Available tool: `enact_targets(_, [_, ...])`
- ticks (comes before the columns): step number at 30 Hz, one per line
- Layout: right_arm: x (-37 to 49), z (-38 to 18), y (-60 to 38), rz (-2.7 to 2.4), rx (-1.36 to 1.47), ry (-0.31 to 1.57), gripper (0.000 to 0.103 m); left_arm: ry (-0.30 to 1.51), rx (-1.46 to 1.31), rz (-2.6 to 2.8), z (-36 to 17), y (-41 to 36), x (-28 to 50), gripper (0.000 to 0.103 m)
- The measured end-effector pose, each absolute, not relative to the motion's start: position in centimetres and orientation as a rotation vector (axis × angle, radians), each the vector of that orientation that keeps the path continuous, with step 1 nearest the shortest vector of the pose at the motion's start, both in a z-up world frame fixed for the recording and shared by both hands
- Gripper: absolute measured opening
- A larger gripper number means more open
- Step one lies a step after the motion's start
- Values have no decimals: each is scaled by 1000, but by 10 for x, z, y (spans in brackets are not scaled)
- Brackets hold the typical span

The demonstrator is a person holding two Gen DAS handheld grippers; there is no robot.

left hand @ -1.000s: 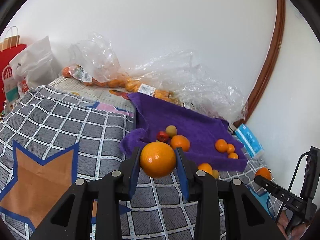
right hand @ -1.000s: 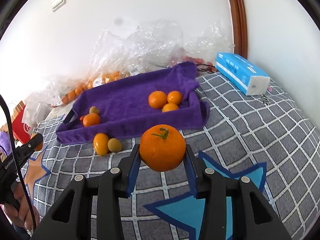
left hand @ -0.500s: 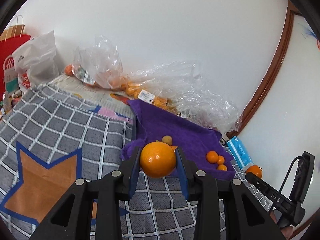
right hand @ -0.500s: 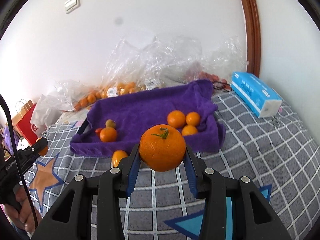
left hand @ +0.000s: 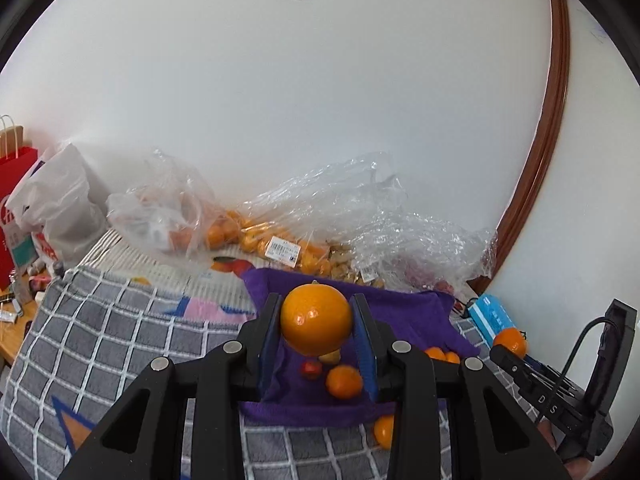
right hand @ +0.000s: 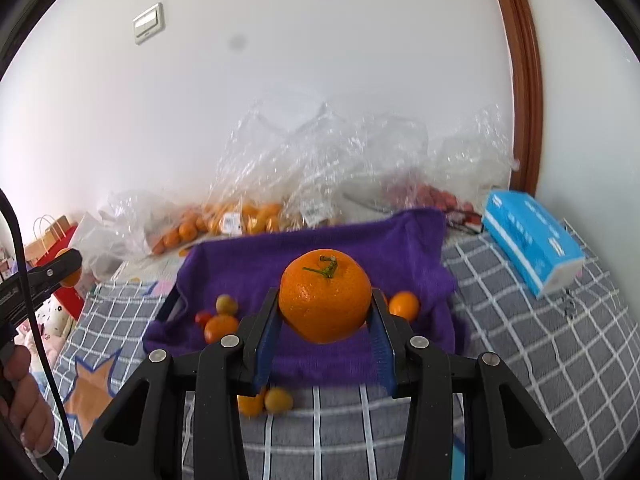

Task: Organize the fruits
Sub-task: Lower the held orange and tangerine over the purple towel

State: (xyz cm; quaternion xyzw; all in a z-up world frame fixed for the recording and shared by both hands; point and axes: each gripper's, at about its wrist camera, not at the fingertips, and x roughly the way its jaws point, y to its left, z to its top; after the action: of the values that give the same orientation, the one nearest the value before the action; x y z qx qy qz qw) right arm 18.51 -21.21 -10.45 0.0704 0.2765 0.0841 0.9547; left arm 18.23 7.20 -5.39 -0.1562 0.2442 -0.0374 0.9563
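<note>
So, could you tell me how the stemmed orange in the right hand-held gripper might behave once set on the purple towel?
The stemmed orange is round, so it probably rolls. The soft purple towel likely slows it.

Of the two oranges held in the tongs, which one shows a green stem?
The orange in the right tongs: a curled green stem sits on top. The orange in the left tongs shows only smooth, glossy peel.

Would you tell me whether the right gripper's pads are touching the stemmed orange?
Touching: the right wrist view shows both blue pads pressed against the sides of the stemmed orange, held above the purple towel.
</note>
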Motion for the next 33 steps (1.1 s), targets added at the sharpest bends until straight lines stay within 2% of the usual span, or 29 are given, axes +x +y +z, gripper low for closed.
enact_targets(6, [215,-100,-211,173,162,554,42,502,-336,-64,-69,74,213,32])
enact_targets(14, [244,-137,-216,164,210,601,42,518,-348,-45,-106,78,222,32])
enact_targets(33, [255,-151,-230,146,229,634,42,552,-389,-37,-128,85,234,32])
